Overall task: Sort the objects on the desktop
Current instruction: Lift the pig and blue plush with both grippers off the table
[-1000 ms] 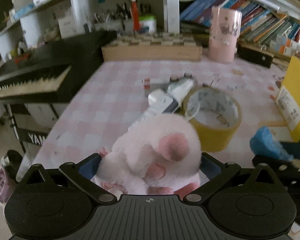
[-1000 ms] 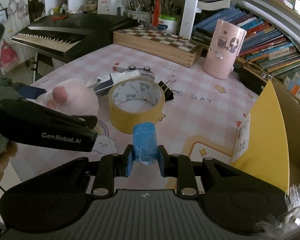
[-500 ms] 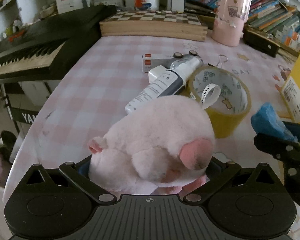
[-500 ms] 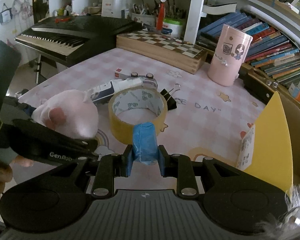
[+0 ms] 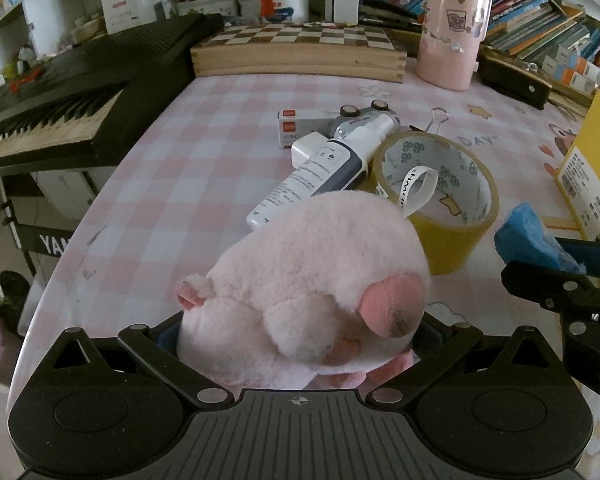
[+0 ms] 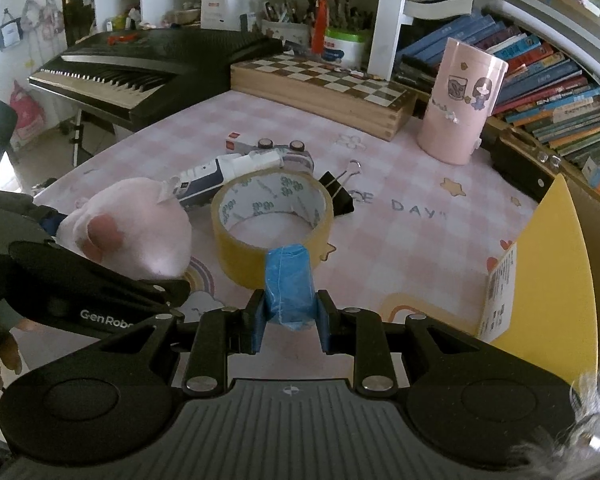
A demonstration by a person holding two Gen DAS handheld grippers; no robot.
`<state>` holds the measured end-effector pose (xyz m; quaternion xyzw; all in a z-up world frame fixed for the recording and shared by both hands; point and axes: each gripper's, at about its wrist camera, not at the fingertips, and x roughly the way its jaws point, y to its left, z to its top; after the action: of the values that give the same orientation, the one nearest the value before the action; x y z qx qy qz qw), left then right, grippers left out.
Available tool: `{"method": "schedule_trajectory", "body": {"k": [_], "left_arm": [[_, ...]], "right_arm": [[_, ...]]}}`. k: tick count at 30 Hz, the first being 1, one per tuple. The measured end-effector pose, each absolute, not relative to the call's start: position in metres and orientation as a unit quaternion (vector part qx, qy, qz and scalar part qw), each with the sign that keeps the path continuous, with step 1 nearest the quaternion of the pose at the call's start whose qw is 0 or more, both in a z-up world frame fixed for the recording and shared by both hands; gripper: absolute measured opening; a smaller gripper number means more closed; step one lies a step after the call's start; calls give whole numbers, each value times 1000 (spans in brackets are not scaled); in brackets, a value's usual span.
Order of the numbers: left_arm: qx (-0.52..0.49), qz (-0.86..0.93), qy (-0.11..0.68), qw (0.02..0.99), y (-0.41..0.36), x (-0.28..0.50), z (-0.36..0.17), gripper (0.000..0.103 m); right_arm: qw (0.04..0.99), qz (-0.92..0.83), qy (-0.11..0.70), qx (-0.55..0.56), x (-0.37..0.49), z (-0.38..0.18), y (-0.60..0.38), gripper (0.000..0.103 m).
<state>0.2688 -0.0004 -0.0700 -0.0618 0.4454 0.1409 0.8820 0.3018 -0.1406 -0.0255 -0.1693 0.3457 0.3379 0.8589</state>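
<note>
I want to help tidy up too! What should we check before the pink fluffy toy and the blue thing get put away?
1. Pink plush toy clamped in the left gripper: ok.
2. Blue packet clamped in the right gripper: ok.
3. The two grippers apart, not bumping: ok.
4. Tape roll and spray bottle lying clear below the toy: ok.
5. Yellow box open with room inside: cannot tell.

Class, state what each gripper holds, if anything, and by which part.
The left gripper clamps the pink plush toy across its lower body. The right gripper pinches the small blue packet at its near end.
</note>
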Motion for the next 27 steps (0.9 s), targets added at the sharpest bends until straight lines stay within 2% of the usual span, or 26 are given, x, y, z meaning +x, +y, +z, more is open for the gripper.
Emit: {"method": "schedule_trajectory", "body": {"k": [9,16,23,27], "left_arm": [[-63,134,442,885,3,268,-69,103],[-74,127,402,904,10,262,-59,103],[-81,106,386,913,15,265,-59,89],[-93,103,382,914,17,255,-57,88]], "right_arm": [[858,340,344,-171,302,-26,-140,24],[860,334,349,-165,302,-26,-143,24],[862,332,346,-167,300,-25,-143,24],[865,328,344,-163,298,-23,-145,24]]}}
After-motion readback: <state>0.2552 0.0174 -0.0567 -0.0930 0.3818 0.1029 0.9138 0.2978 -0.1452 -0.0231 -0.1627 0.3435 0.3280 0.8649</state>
